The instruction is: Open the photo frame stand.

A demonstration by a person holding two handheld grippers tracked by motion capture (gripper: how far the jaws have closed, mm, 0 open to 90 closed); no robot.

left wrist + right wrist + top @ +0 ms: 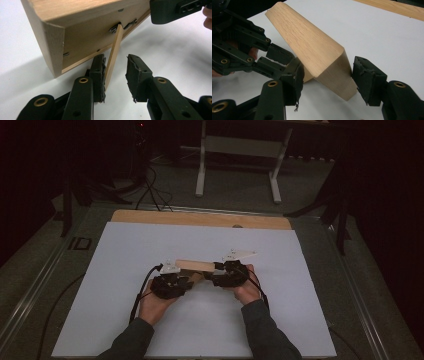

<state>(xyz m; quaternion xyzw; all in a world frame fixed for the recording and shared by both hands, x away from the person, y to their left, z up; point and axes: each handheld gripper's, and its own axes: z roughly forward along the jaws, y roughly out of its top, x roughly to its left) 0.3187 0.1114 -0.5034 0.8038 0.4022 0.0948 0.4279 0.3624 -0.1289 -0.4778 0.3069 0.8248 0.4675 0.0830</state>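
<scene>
a wooden block [196,265] is sitting tilted above the middle of the white sheet [125,250] that is covering the table, one end raised, between the two hands. the left gripper [186,281] is reaching under the block's near left end; in the left gripper view its jaws are standing apart around a thin wooden flap [113,56] that is hanging down from small metal hinges [122,25] on the block's underside. the flap is lying against the left pad, while the right pad is standing clear of it, so the jaws are not squeezing it. the right gripper [218,270] is at the block's right end; in the right gripper view its jaws are straddling the block's cut end [337,75], both pads appearing to press its sides, so it is gripping the block. the left gripper's linkage is showing just left of the block in that view.
</scene>
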